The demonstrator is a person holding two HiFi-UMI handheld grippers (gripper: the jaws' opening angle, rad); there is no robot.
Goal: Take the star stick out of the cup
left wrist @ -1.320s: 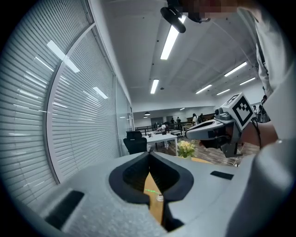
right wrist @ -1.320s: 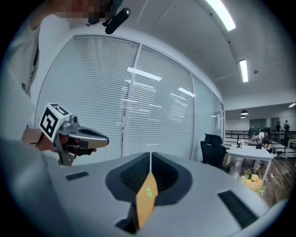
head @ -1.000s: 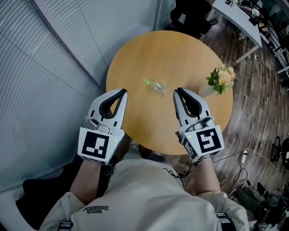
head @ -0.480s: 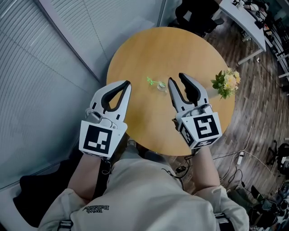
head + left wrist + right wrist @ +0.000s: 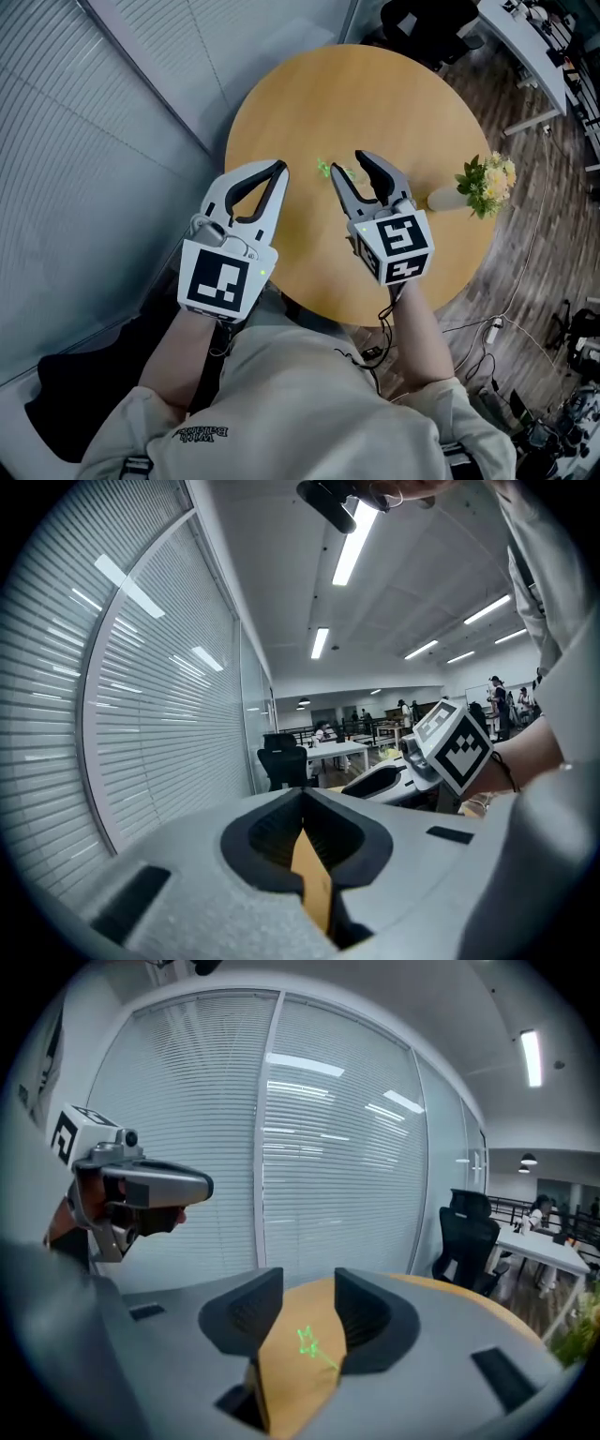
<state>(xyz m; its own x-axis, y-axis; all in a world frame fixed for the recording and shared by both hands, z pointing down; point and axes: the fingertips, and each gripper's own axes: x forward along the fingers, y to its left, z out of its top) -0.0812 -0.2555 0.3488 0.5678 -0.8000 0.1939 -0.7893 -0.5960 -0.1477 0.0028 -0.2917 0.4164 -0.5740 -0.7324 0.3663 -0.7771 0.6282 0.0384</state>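
Star stick [image 5: 307,1342] between opening right fingers [image 5: 246,1321]

Round wooden table [image 5: 309,103] seen from above, top light tan, mostly bare. Clear cup [image 5: 349,175] set upright near centre of top. Pale vase [image 5: 441,198] placed at 3 to 4 o'clock, close to rim, well apart from cup. Flowers [image 5: 489,183], yellow and white with green leaves, held in vase and carried out past rim at 3 o'clock. Table borne on dark plank floor [image 5: 525,253].
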